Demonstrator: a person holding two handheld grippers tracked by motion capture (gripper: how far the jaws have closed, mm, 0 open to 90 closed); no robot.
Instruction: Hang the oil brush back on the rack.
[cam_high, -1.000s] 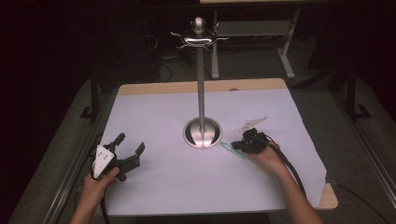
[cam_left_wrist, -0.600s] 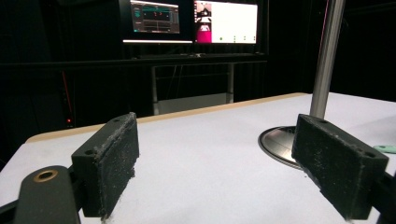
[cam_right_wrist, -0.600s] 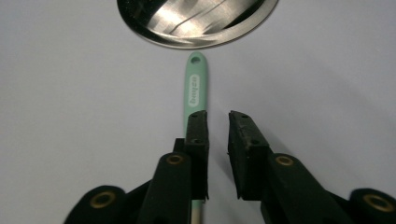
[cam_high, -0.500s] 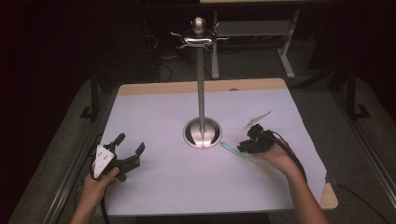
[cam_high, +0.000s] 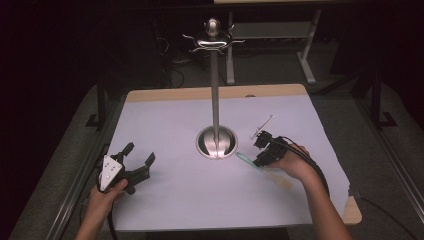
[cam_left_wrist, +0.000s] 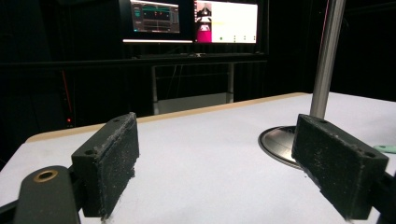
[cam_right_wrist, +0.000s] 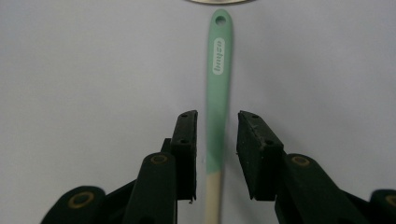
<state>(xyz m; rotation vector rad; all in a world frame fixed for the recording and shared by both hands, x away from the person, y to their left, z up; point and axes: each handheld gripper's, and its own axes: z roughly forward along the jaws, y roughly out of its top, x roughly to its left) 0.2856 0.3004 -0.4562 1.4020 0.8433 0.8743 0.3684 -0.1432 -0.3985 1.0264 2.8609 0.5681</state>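
Observation:
A long utensil (cam_right_wrist: 218, 70) with a mint-green handle and a pale lower part lies flat on the white table cover, and it also shows to the right of the stand's base as a slim utensil (cam_high: 247, 160). My right gripper (cam_right_wrist: 218, 116) hovers just above it. Its jaws have just been opening and now stand on either side of the handle without touching it. In the high view the right gripper (cam_high: 258, 150) is right of the stand. My left gripper (cam_high: 137, 162) rests at the table's front left, wide open and empty, and its own view shows the left gripper (cam_left_wrist: 219, 140) facing the stand.
A tall metal stand (cam_high: 215, 100) with hooks on top rises from a round base (cam_high: 216, 142) at the table's middle. Its pole (cam_left_wrist: 327, 56) is close on the right in the left gripper view. Lit monitors (cam_left_wrist: 194, 21) stand beyond the table's far edge.
My right gripper has opened, let go of the utensil's handle and risen a little above it. The utensil stays on the table. The left gripper has not moved.

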